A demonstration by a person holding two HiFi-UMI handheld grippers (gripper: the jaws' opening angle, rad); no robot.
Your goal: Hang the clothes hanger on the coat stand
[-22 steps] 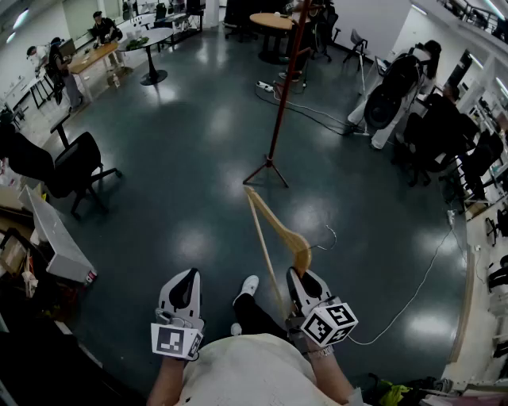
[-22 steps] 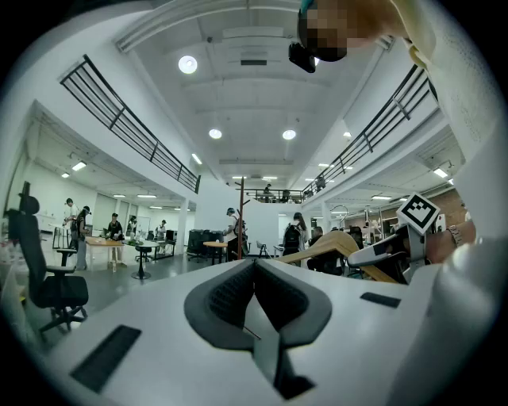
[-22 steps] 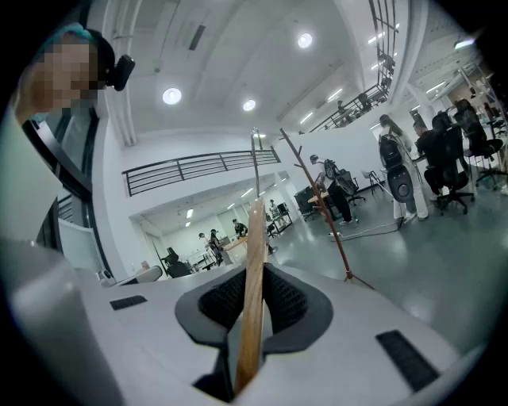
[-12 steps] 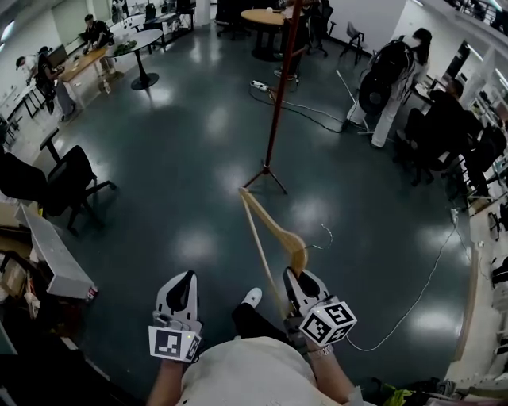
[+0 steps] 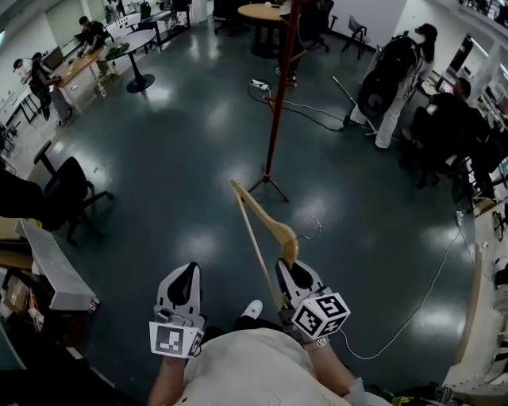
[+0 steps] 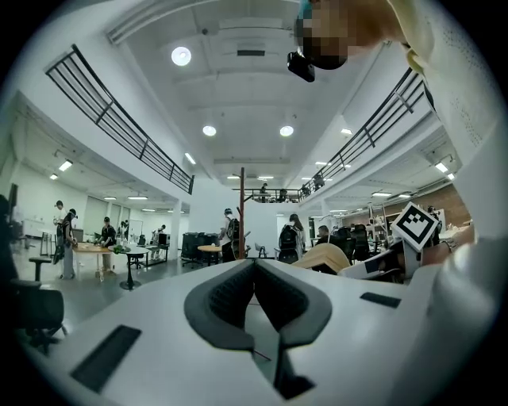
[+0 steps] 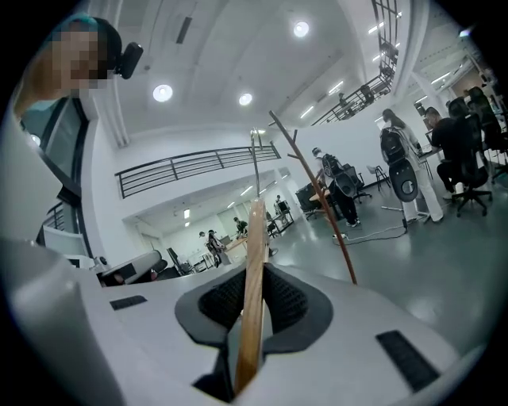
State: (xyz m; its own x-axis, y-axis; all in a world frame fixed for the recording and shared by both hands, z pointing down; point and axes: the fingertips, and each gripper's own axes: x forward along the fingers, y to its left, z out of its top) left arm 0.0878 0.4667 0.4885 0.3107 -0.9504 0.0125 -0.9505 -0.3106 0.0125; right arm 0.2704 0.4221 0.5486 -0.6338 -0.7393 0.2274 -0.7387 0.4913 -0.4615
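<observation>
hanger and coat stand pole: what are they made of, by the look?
The hanger looks like wood: light tan with visible grain, smooth, probably varnished. The coat stand is a slim dark red-brown pole on splayed feet. It could be painted metal or stained wood; the pictures don't settle which.

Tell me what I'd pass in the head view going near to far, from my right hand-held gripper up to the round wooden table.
Right hand-held gripper → wooden hanger it is holding → coat stand's base → white power strip on the floor → round wooden table.
</observation>
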